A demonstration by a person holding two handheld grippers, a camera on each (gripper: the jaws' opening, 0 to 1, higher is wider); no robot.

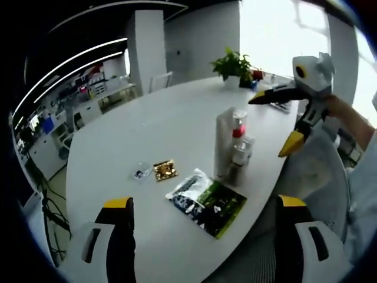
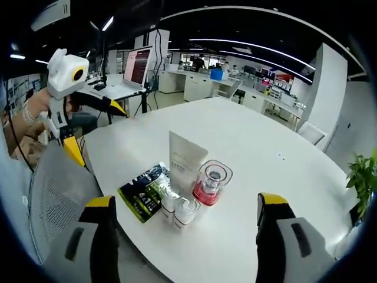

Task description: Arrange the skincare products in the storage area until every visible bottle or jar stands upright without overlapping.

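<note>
Near the table's edge, a white tube [image 1: 224, 141] [image 2: 185, 159] stands upright in a tight group. Beside it stands a bottle of red liquid with a clear cap [image 1: 238, 127] [image 2: 211, 184], and two small white-capped bottles [image 1: 241, 154] [image 2: 177, 209] stand close against them. Dark green and black sachets [image 1: 206, 203] [image 2: 144, 191] lie flat next to the group. My left gripper [image 1: 204, 201] [image 2: 96, 130] is open, held back from the products. My right gripper [image 2: 185, 200] [image 1: 274, 121] is open too, above the table edge, holding nothing.
A small gold sachet [image 1: 165, 170] and a tiny clear packet [image 1: 141, 173] lie further in on the white table [image 1: 153, 124]. A grey mesh chair [image 1: 318, 171] [image 2: 59, 188] stands at the table edge. A potted plant [image 1: 234, 65] is at the far end, and a laptop [image 2: 136, 68] is on another desk.
</note>
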